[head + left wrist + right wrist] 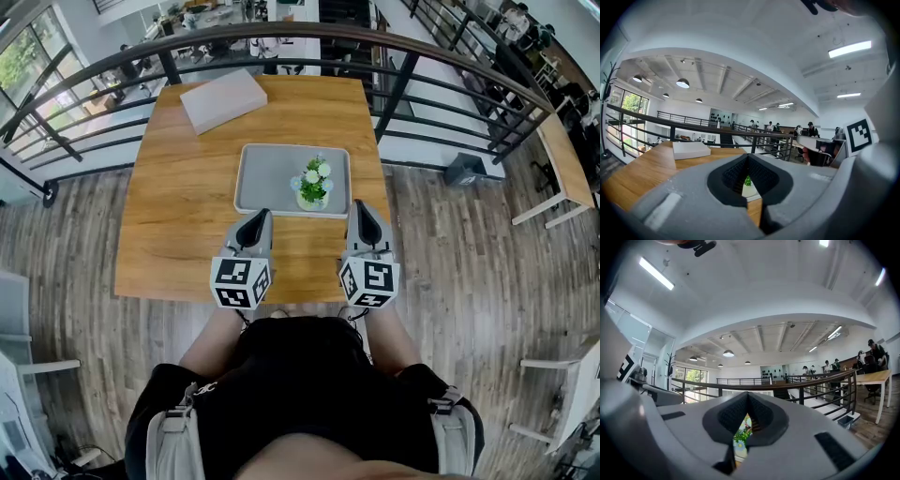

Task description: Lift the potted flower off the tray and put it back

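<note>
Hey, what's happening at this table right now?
A person holds a hand-held gripper in each hand over the near edge of a wooden table. The left hand-held gripper and right hand-held gripper are shut and empty. The potted flower stands on the grey tray just beyond them, untouched.

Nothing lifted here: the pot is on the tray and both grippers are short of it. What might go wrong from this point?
1. The left gripper and right gripper are both shut. Going in like that would likely nudge the potted flower over rather than grip it.
2. The blooms spread wider than the small pot, so a high grip may crush them.
3. The pot stands close to the near rim of the tray, so a careless return could land it on the rim.
</note>
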`<state>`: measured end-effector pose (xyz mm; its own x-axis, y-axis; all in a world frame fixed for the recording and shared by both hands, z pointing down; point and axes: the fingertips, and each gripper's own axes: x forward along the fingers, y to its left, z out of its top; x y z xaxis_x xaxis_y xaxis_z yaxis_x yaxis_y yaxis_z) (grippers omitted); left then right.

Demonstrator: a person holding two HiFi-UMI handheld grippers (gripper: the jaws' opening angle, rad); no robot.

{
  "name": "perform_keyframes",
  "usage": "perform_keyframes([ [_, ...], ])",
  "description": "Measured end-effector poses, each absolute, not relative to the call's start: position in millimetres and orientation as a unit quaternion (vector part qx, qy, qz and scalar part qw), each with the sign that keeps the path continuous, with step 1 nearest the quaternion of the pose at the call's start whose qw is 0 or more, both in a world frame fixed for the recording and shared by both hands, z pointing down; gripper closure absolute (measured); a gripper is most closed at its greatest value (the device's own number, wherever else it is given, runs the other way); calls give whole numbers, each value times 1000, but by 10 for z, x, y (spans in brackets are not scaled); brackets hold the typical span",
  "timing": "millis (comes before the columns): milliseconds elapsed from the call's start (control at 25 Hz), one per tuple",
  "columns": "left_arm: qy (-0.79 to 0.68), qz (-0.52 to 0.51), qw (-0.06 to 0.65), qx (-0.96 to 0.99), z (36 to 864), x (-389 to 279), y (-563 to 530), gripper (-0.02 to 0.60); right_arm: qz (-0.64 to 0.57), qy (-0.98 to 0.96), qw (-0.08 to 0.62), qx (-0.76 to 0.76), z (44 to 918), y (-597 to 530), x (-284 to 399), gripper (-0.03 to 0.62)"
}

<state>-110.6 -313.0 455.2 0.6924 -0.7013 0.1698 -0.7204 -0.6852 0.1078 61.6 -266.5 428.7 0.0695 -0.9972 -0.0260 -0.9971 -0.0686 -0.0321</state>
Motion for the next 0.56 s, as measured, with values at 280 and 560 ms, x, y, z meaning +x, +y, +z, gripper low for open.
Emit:
perform_keyframes([
  [280, -394, 56, 84, 914, 4553, -1128, -3092, 569, 2, 690, 20, -724, 4277, -2665, 570, 599],
  [560, -393, 56, 84, 914, 4543, -1119, -3141, 569, 7, 687, 22, -726, 4257, -2739, 575, 599],
])
